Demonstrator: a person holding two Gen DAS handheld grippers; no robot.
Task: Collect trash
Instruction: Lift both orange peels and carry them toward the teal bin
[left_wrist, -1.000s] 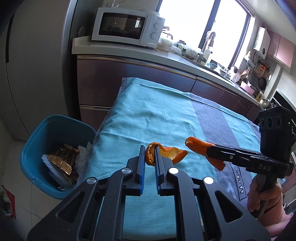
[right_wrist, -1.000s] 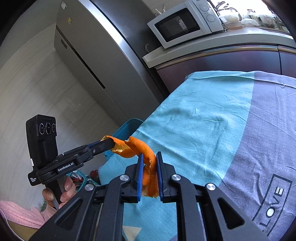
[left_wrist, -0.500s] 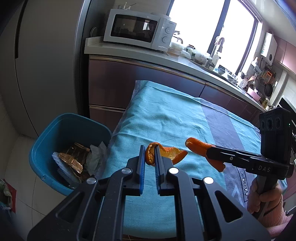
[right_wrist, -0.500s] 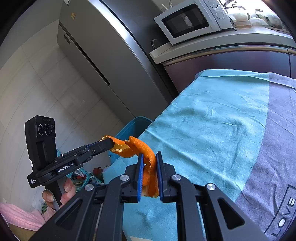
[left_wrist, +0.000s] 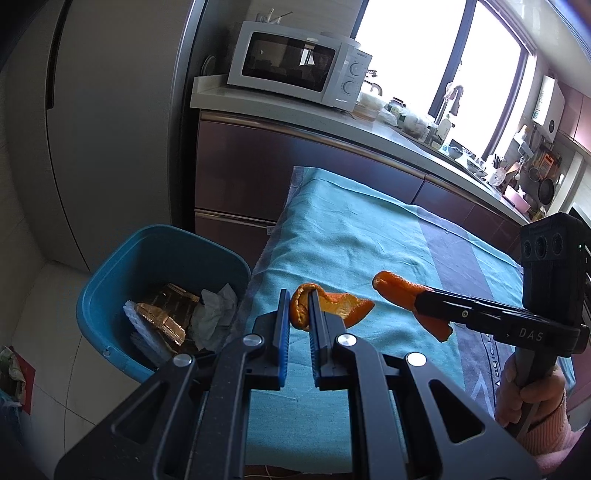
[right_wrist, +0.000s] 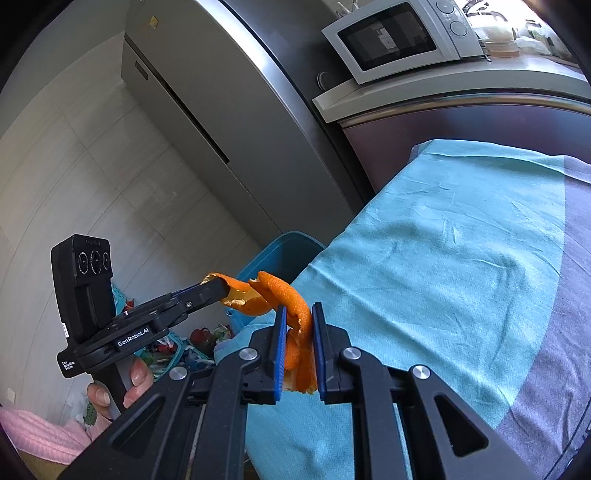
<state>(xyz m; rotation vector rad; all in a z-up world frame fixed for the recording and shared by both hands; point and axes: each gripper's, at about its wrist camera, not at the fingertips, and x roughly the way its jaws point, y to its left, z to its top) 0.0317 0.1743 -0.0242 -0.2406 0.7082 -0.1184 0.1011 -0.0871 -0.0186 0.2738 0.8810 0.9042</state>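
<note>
Each of my grippers holds a piece of orange peel above the teal-covered table (left_wrist: 354, 236). My left gripper (left_wrist: 297, 299) is shut on a curled peel (left_wrist: 332, 306) near the table's left edge. My right gripper (right_wrist: 298, 314) is shut on a second, longer peel (right_wrist: 295, 332); in the left wrist view that gripper (left_wrist: 417, 306) comes in from the right with its peel (left_wrist: 395, 291). The right wrist view shows the left gripper (right_wrist: 218, 288) and its peel (right_wrist: 242, 295) at left. A blue bin (left_wrist: 122, 295) stands on the floor left of the table, holding crumpled paper and a brown wrapper.
A tall grey fridge (left_wrist: 92, 129) stands behind the bin. A white microwave (left_wrist: 295, 66) sits on the counter beyond the table. A grey panel (left_wrist: 454, 258) covers the cloth's right part. A hand (left_wrist: 532, 391) in a pink sleeve grips the right tool.
Both grippers have drifted left toward the table's edge with their peels still clamped; the bin now sits closer to the middle of the left wrist view.
</note>
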